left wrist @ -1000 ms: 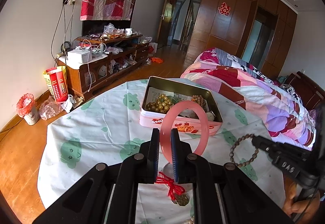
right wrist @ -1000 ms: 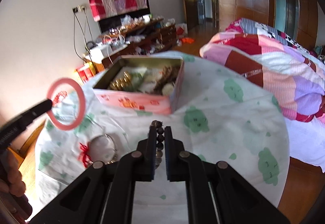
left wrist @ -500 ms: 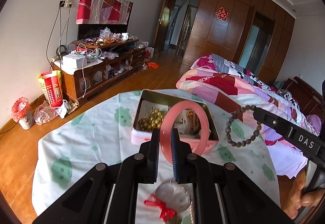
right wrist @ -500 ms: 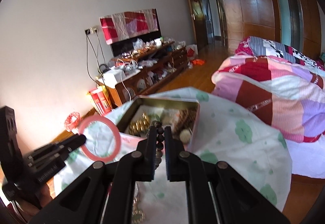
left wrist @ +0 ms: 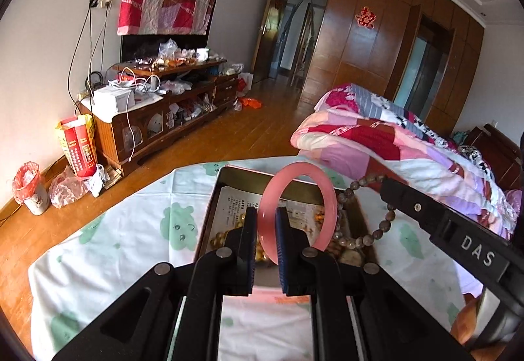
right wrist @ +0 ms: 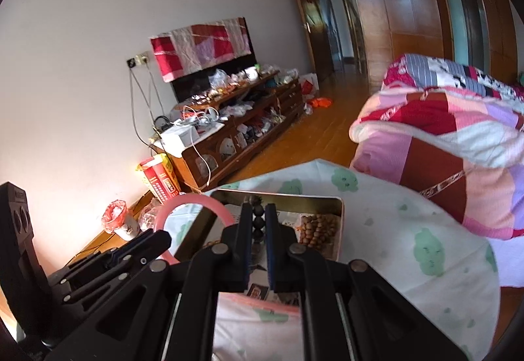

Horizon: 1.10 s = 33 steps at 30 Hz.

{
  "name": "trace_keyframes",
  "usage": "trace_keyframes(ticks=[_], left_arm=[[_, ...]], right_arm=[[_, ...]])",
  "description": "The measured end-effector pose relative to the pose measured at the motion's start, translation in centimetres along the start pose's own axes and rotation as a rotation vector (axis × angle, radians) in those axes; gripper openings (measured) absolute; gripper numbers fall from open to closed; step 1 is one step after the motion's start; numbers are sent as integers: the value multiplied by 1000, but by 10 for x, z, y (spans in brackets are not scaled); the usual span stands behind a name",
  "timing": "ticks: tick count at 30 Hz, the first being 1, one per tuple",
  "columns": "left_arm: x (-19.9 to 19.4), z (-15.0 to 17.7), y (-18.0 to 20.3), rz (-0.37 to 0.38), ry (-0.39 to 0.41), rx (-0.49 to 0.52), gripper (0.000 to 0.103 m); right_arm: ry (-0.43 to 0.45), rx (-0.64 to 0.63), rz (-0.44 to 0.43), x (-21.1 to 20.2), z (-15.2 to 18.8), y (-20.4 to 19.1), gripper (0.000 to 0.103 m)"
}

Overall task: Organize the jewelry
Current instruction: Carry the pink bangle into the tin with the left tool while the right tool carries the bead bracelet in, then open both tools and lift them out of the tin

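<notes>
Left gripper (left wrist: 266, 223) fingers clenched on the smooth pink round bangle (left wrist: 327, 197), gripped at its lower left arc, ring standing upright over the open rectangular metal tin with pink sides (left wrist: 209, 213)

Right gripper (right wrist: 258, 223) fingers clenched on the brown wooden bead bracelet (right wrist: 258, 221), beads stacked in the narrow gap between the fingers; in left wrist view the bead loop (left wrist: 376, 233) hangs from the right gripper tip (left wrist: 389, 187), just right of the bangle, over the tin's right part

Tin sits on the counter under a white cloth with green cloud prints (left wrist: 131, 236); inside: printed paper sheet (left wrist: 235, 200), gold-coloured beads (left wrist: 219, 238), another brown bead strand (right wrist: 316, 228)

Vs one second ago: both grippers have come forward toward the tin, which now fills the area right past the fingers; bangle and bead bracelet were back over bare cloth, now both above the tin opening. Red tasselled charm and round silver piece seen on the cloth below the left gripper earlier are out of view now. Grips unchanged in both hands

Background: patchwork quilt on bed (left wrist: 393, 144), cluttered wooden TV cabinet (left wrist: 157, 118), wood floor (left wrist: 245, 131)

A bit of the person's hand (left wrist: 468, 325) shows under the right gripper body
</notes>
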<state>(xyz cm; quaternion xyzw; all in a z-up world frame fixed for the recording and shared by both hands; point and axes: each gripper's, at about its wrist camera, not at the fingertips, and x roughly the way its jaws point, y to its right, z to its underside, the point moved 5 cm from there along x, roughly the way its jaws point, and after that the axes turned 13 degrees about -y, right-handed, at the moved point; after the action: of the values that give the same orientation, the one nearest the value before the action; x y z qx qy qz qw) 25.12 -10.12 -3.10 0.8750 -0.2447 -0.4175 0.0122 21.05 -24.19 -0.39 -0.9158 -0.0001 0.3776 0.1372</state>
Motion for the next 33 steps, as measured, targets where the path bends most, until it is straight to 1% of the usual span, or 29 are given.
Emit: trace_keyframes(ticks=[6, 11, 15, 24, 26, 29, 30, 31, 32, 33], left_arm=[[34, -3, -5, -3, -50, -29, 10], [55, -4, -5, -24, -83, -27, 10], [63, -7, -2, -30, -89, -20, 10], [81, -10, -4, -75, -108, 5, 10], [82, -11, -4, -65, -107, 3, 10], [78, -16, -2, -86, -89, 21, 10], [75, -17, -2, -76, -94, 25, 11], [72, -17, -3, -69, -101, 22, 17], [68, -17, -4, -61, -111, 13, 28], [63, -17, -5, -57, -116, 3, 37]], right_arm=[[-57, 75, -17, 38, 0, 15, 9], [-100, 91, -1, 59, 5, 22, 9], [-117, 104, 6, 68, 9, 29, 9], [-116, 77, 48, 76, 13, 31, 9], [-117, 75, 52, 78, 13, 32, 9], [-107, 70, 47, 78, 13, 33, 10], [-101, 68, 57, 78, 12, 33, 12], [-101, 64, 73, 77, 11, 33, 13], [-98, 61, 80, 74, 11, 33, 14], [-90, 60, 74, 68, 10, 33, 14]])
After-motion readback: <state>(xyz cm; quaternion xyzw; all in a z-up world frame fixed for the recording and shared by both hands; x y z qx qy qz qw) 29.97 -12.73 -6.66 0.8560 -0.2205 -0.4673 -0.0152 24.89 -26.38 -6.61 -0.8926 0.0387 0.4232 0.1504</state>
